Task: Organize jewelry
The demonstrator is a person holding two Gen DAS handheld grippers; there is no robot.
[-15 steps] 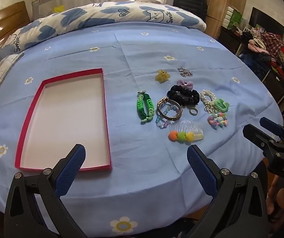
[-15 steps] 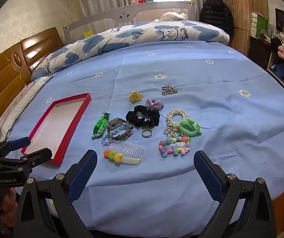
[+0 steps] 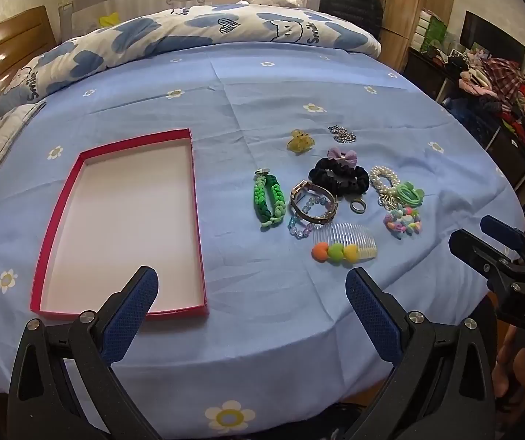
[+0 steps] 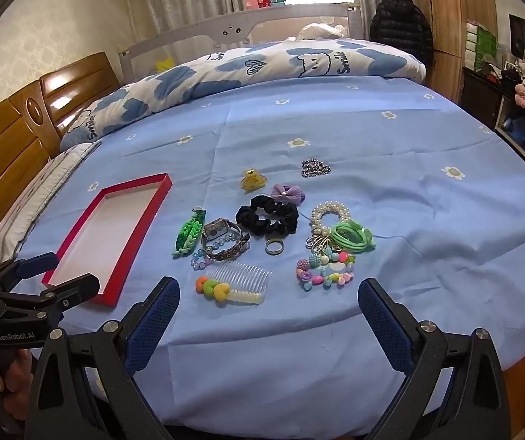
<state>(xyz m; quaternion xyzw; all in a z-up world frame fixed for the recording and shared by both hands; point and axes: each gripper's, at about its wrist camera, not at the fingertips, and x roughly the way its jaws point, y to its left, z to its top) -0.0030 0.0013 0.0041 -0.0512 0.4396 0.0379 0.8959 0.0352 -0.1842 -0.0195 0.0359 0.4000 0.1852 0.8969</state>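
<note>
A: Left wrist view first. Where's the stuff?

B: Red tray (image 3: 196, 220) lies empty on the blue bedsheet (image 3: 262, 84), left side. Jewelry sits in a cluster to its right, apart from it: green braided bracelet (image 3: 269, 198), watch (image 3: 312, 198), black scrunchie (image 3: 339, 178), hair comb w/ colored hearts (image 3: 343, 247) nearest the camera.

A: Tongs?

B: Left gripper (image 3: 251, 293) spread wide, nothing btwn the pads, touching nothing. It hangs over the sheet's near edge, close to the tray's near corner. The right gripper (image 3: 482, 234) shows at far right, also spread, empty.

A: Right wrist view?

B: Same layout. Right gripper (image 4: 268, 300) wide apart & empty, aimed down at the comb (image 4: 236, 284) and the pastel bead bracelet (image 4: 324, 271). Ring (image 4: 274, 246) sits just below the scrunchie (image 4: 266, 216). Left gripper (image 4: 60, 267) hovers by the tray (image 4: 79, 245), at its near end.

A: How to do the first pick well?

B: My take: nothing's moved yet, so start w/ an outlying piece, prob. the comb. Pinch its heart spine, not the teeth. Lift straight so overlapped beads & watch don't drag along.
</note>
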